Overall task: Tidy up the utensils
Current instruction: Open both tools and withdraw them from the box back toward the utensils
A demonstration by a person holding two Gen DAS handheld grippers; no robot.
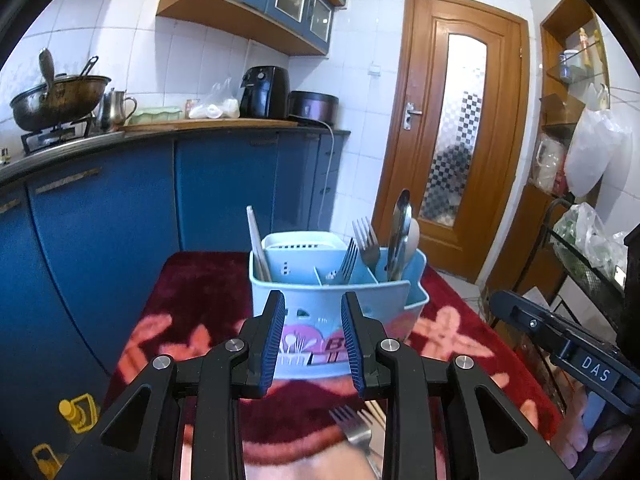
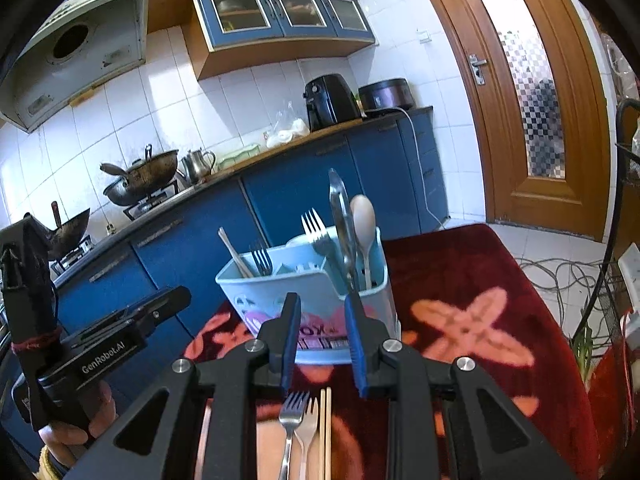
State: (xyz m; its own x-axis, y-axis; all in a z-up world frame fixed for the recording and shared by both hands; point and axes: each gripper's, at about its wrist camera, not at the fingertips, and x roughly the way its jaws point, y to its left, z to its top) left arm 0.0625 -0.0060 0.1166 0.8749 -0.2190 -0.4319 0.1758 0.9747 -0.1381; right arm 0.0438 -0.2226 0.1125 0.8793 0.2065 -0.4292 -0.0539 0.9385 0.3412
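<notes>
A light blue utensil caddy [image 1: 320,312] [image 2: 280,292] stands on a dark red flowered cloth. It holds chopsticks [image 1: 258,248] at the left, forks [image 1: 366,242] in the middle, and spoons [image 1: 402,232] [image 2: 362,224] at the right. My left gripper [image 1: 314,338] is open and empty, just in front of the caddy. My right gripper [image 2: 322,342] is open and empty, in front of the caddy too. Two forks [image 2: 298,428] and a pair of chopsticks [image 2: 325,432] lie on the cloth below the right gripper. One fork [image 1: 354,428] shows under the left gripper.
The table with the red cloth [image 2: 472,280] stands by blue kitchen cabinets [image 1: 120,220]. A wooden door [image 1: 456,128] is behind. A wire rack with bags [image 1: 588,240] stands at the right. Cables [image 2: 560,276] lie on the floor.
</notes>
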